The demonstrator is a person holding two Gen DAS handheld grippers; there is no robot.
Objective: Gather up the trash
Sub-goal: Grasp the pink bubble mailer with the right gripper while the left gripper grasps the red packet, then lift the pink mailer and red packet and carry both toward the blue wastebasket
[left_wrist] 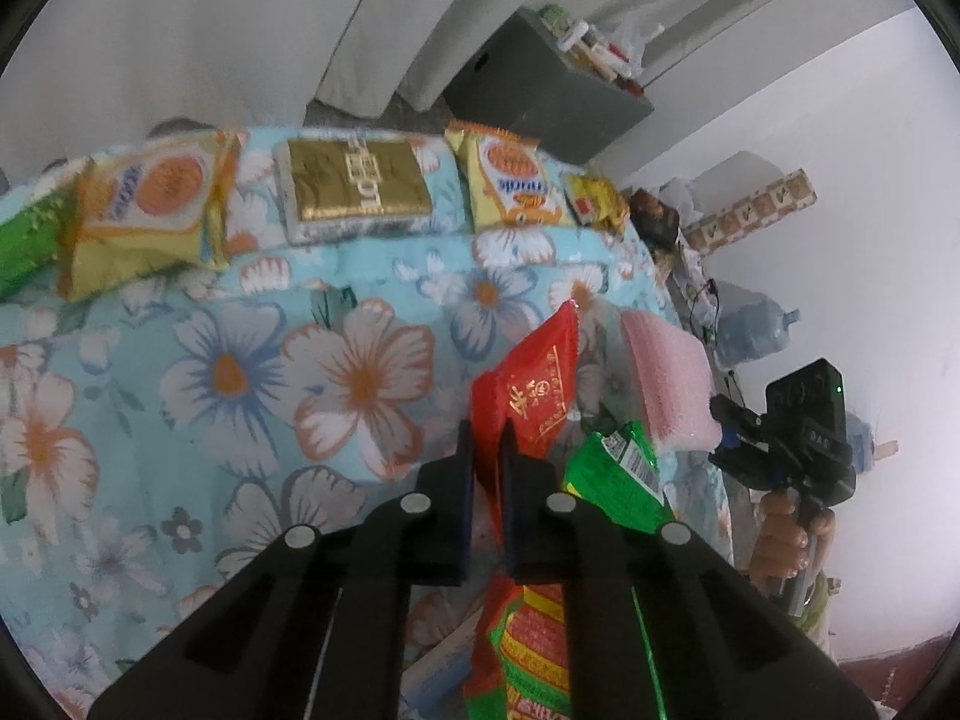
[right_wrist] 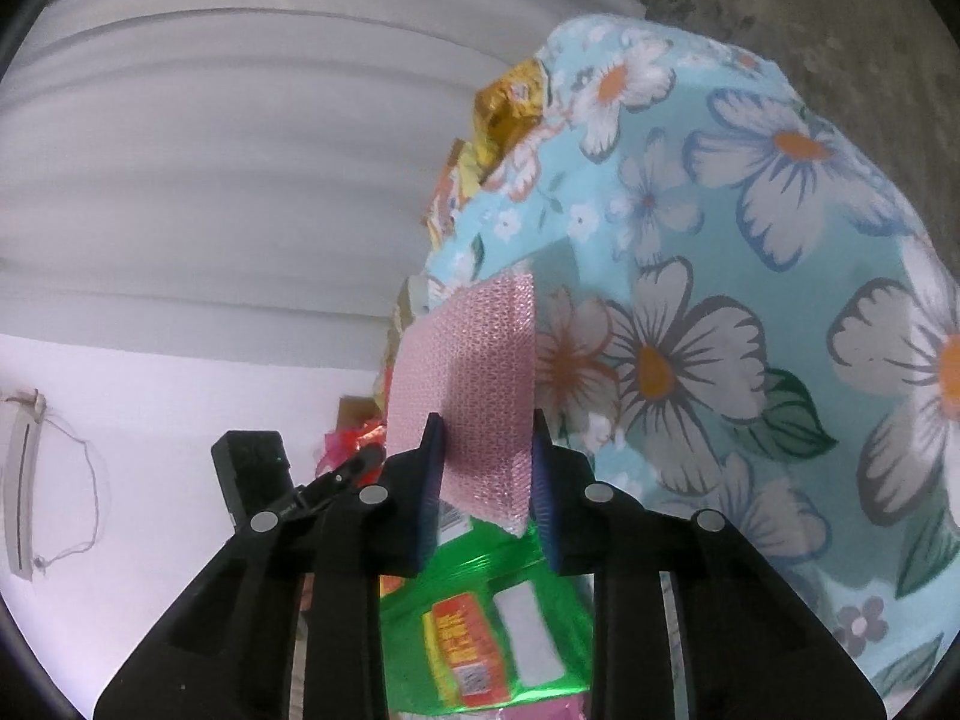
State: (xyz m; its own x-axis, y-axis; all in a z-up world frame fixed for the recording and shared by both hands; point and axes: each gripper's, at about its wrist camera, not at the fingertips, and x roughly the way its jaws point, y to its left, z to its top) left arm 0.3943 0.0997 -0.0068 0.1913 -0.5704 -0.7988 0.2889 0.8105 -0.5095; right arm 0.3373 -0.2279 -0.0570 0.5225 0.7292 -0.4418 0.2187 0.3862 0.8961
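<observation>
My left gripper (left_wrist: 487, 432) is shut on a red snack wrapper (left_wrist: 534, 384) and holds it above the flowered blue cloth (left_wrist: 270, 360). My right gripper (right_wrist: 487, 426) is shut on a pink bubble-wrap sheet (right_wrist: 474, 372), which also shows in the left wrist view (left_wrist: 666, 378). A green wrapper (left_wrist: 618, 480) and a red-and-green packet (left_wrist: 534, 642) lie just below the left fingers; the green wrapper also lies under the right gripper (right_wrist: 480, 618). Along the far edge lie two yellow snack packs (left_wrist: 150, 210) (left_wrist: 510, 180), a gold pack (left_wrist: 354, 186) and a green pack (left_wrist: 24, 234).
A dark grey box (left_wrist: 540, 84) with small items stands behind the cloth. A water jug (left_wrist: 756, 330) and clutter sit by the white wall at right. The right gripper's handle, held in a hand (left_wrist: 786, 468), is beside the table edge.
</observation>
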